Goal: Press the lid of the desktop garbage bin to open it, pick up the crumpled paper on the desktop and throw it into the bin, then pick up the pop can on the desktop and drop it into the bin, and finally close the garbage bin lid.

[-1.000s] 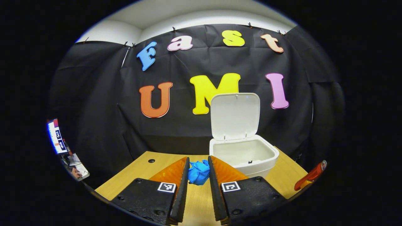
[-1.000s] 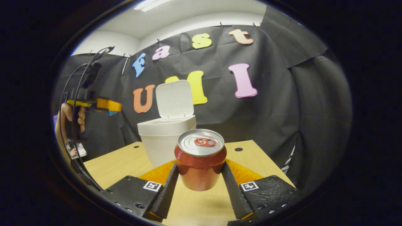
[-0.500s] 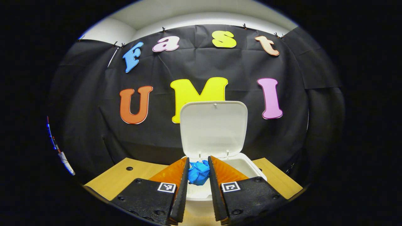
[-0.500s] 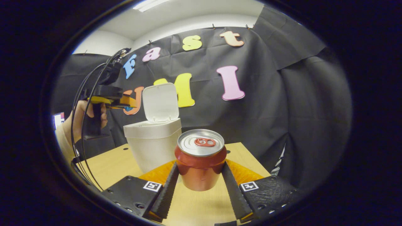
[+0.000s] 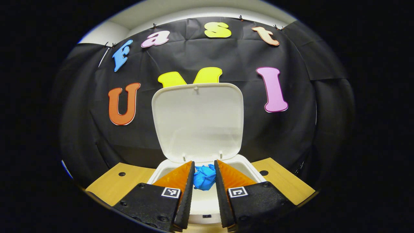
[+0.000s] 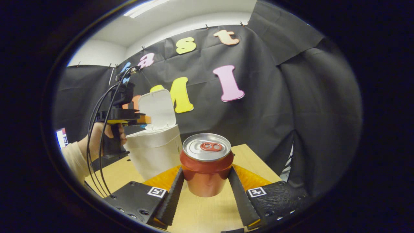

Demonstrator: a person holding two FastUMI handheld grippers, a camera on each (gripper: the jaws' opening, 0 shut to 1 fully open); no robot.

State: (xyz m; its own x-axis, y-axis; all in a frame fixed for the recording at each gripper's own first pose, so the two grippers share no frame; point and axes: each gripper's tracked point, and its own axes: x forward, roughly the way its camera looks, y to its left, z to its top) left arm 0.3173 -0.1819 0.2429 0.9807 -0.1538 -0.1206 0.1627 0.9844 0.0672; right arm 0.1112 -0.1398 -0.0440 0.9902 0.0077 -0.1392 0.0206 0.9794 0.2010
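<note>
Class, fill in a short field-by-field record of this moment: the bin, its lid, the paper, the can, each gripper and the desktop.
bin: white garbage bin, on the wooden desktop
lid: lid up, standing open
paper: blue crumpled paper, over the bin's opening
left gripper: left gripper shut on the crumpled paper; in the right gripper view a hand holds it at the bin
can: red pop can, upright, lifted off the desktop
right gripper: right gripper shut on the pop can

A light wooden bench [image 5: 281, 181] with round holes [image 5: 122, 174] is set against the black cloth wall [image 5: 200, 55]; a white ceiling [image 6: 181, 13] is seen above the wall.
</note>
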